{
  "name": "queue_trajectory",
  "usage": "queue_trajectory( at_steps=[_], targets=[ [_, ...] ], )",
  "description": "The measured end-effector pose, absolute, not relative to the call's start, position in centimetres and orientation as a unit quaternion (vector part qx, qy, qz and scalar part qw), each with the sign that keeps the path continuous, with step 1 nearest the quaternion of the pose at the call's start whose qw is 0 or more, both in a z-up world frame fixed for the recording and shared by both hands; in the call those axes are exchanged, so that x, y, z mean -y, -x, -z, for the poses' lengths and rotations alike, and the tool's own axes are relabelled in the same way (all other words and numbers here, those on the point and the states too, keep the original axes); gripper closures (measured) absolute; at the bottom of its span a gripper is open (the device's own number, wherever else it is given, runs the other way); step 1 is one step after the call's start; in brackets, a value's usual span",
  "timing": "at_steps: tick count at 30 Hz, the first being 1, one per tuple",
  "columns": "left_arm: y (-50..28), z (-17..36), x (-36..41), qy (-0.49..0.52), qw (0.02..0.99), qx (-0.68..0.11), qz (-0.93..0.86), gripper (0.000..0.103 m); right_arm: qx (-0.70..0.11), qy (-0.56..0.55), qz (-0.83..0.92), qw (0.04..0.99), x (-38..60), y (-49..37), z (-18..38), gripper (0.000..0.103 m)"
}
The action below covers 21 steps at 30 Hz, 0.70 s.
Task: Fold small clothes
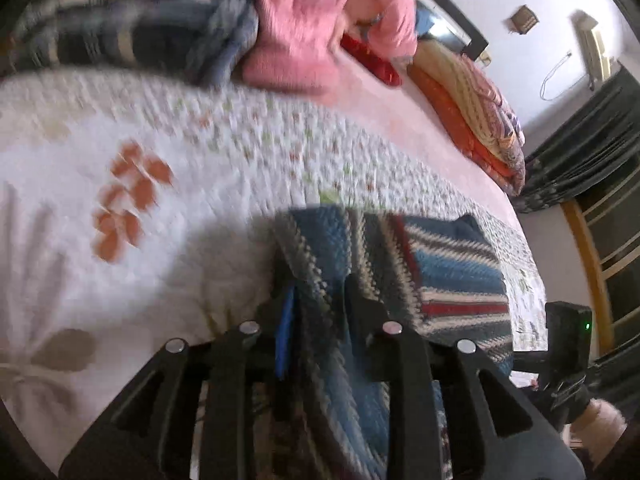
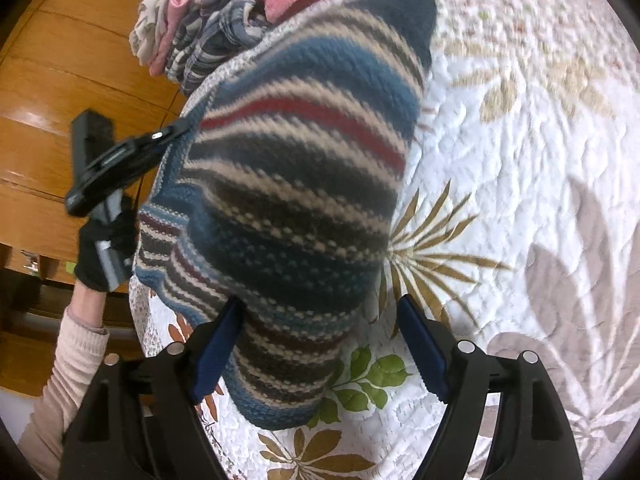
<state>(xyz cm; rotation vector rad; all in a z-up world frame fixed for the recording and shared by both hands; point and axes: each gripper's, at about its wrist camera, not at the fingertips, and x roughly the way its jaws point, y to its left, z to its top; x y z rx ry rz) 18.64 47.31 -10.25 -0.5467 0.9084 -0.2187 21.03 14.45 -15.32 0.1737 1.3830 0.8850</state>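
We see the striped knitted garment [image 2: 296,184] lying on the bed's white quilted bedspread [image 2: 520,168], lifted at its edge toward nine o'clock in the right wrist view. The left hand-held gripper [image 1: 316,300] is pinching that edge — knit bunches between its fingers, though blur softens the contact. In the right view it shows near nine o'clock [image 2: 176,130], held by a gloved hand [image 2: 100,252]. The right hand-held gripper [image 2: 320,312] stands spread wide, its blue pads on either side of the garment's lower end, gripping nothing. A pile of clothes [image 2: 208,36] — pink and checked pieces — sits at eleven o'clock.
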Motion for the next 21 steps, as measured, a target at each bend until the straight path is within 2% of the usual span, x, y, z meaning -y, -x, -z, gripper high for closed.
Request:
queue_trajectory(
  at_steps=[4, 6, 11, 17, 21],
  targets=[
    [-14.4, 6.1, -44.2, 0.230, 0.872, -0.406, 0.149, 0.080, -0.592, -0.072, -0.394, 0.699, -14.3, -21.0, 12.9, 0.024],
    [-12.9, 5.3, -41.7, 0.207, 0.877, -0.401, 0.167, 0.074, -0.596, -0.071, -0.386, 0.700, -14.4, -21.2, 12.5, 0.024],
    [-12.5, 8.9, -38.7, 0.119, 0.866, -0.469, 0.129, 0.075, -0.616, -0.086, -0.388, 0.680, -15.0, -20.6, 14.0, 0.024],
    [-12.2, 13.1, -38.9, 0.096, 0.849, -0.504, 0.127, 0.077, -0.638, -0.064, -0.373, 0.671, -15.4, -19.5, 16.9, 0.023],
    [-12.6, 13.5, -39.7, 0.118, 0.844, -0.506, 0.135, 0.077, -0.639, -0.059, -0.373, 0.670, -15.5, -19.5, 17.5, 0.023]
  ],
)
